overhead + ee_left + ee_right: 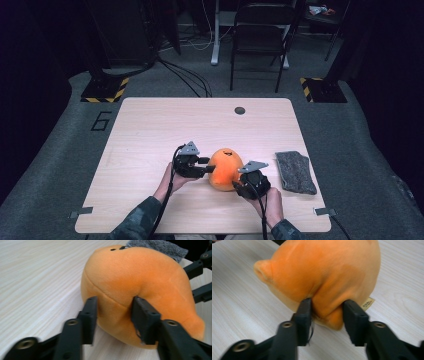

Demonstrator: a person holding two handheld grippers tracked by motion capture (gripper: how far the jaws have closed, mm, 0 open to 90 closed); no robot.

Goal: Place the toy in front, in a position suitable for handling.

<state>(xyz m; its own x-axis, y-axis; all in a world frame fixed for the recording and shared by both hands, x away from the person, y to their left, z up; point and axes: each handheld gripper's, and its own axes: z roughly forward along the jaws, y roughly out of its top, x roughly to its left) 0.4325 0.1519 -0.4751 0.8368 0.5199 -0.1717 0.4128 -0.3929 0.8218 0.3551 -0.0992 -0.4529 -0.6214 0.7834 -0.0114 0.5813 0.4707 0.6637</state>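
Observation:
An orange plush toy point(225, 167) with a small dark face on top sits on the near middle of the wooden table point(150, 130). My left gripper point(210, 165) comes at it from the left, my right gripper point(239, 179) from the near right. In the left gripper view the jaws point(113, 312) straddle a fold of the plush point(140, 277), and the right pad dents the fabric. In the right gripper view the jaws point(327, 312) pinch a bulge at the base of the plush point(324, 270), beside a small sewn tag point(367, 303).
A grey felt cloth point(295, 171) lies flat to the right of the toy, near the table's right edge. A round cable hole point(240, 110) sits at the far middle. Beyond the table stand a folding chair point(260, 35) and floor cables.

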